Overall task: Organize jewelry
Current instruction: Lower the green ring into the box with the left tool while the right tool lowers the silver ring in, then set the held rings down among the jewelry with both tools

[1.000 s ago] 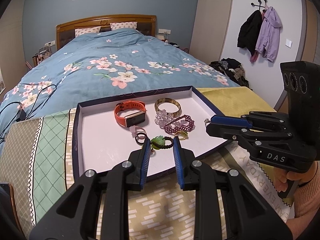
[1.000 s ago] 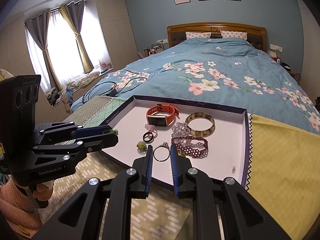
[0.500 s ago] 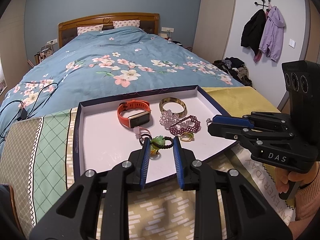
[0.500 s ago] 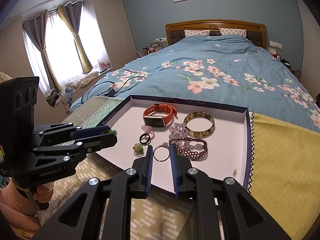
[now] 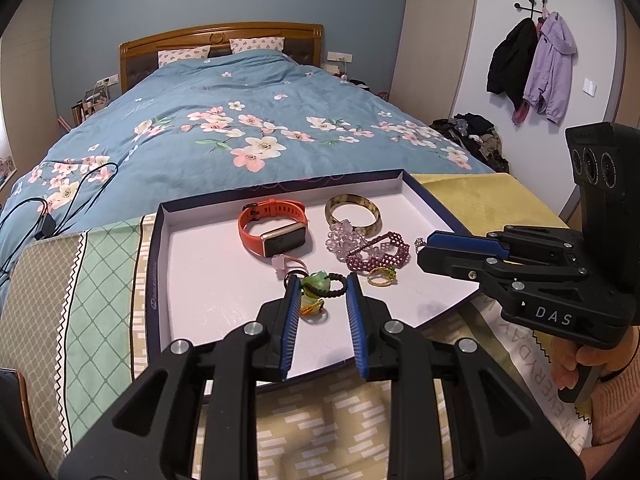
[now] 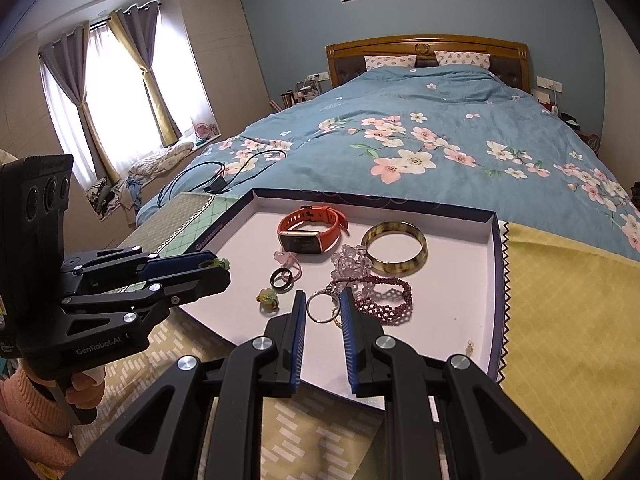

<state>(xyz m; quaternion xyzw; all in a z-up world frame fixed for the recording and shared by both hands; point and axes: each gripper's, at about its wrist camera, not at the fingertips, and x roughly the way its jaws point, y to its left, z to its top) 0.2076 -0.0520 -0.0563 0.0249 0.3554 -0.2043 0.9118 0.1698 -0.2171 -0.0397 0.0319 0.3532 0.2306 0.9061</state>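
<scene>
A shallow white tray with a dark rim [image 5: 192,280] [image 6: 460,280] holds the jewelry: an orange smartwatch [image 5: 276,228] [image 6: 310,230], a tortoiseshell bangle [image 5: 352,210] [image 6: 394,246], clear beads [image 5: 344,238], a purple beaded bracelet [image 5: 380,254] [image 6: 386,296] and small rings. My left gripper [image 5: 320,286] is shut on a green-stone black cord bracelet [image 5: 318,284], held above the tray. My right gripper [image 6: 323,304] is shut on a silver ring [image 6: 322,308] [image 5: 419,243].
The tray lies on patterned cloths at the foot of a bed with a blue floral cover [image 5: 240,128]. A yellow cloth [image 6: 560,320] lies right of the tray. Black cables [image 6: 224,176] lie on the bed at left.
Both grippers have lifted slightly with their pieces held. The green-stone bracelet and the silver ring stay in the jaws.
</scene>
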